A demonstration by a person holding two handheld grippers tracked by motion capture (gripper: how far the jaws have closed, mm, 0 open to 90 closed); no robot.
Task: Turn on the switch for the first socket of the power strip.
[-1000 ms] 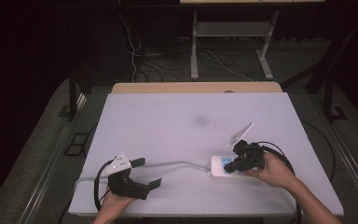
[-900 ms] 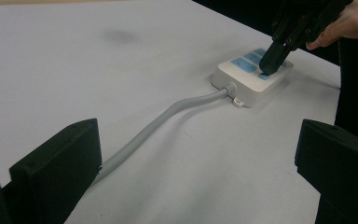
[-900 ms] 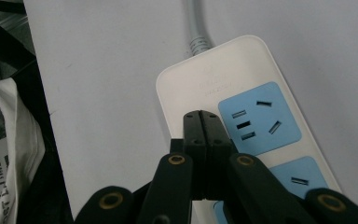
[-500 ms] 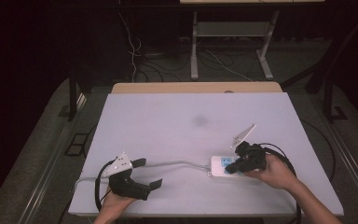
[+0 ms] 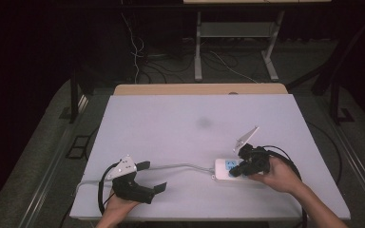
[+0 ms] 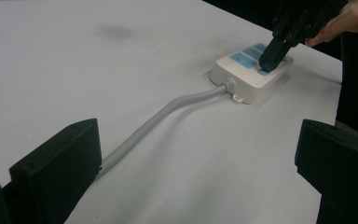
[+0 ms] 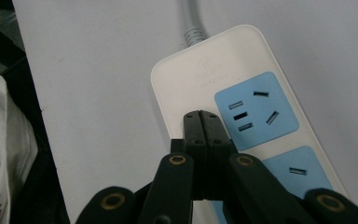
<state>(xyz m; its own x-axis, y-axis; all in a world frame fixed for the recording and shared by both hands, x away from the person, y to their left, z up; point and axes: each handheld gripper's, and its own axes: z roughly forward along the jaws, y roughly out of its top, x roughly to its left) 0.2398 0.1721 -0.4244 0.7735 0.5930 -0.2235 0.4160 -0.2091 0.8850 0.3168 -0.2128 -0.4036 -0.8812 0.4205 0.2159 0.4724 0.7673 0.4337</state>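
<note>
A white power strip (image 5: 224, 169) with blue socket panels lies on the table's near right; its grey cable (image 5: 180, 166) runs left. My right gripper (image 5: 236, 172) is shut, jaws pressed together, and its tip rests on the strip's top. In the right gripper view the closed tip (image 7: 201, 117) sits on the white face of the strip (image 7: 191, 79) beside a blue socket (image 7: 256, 110). The left gripper view shows the strip (image 6: 240, 74), the cable (image 6: 168, 109) and the right gripper (image 6: 266, 57) on it. My left gripper (image 5: 154, 176) stands open near the front left, nothing between its jaws.
The white table (image 5: 180, 123) has a faint dark smudge (image 5: 203, 122) at its middle. A wooden strip (image 5: 199, 89) borders the far edge. Beyond it, a metal stand (image 5: 233, 42) and loose cables lie on the dark floor.
</note>
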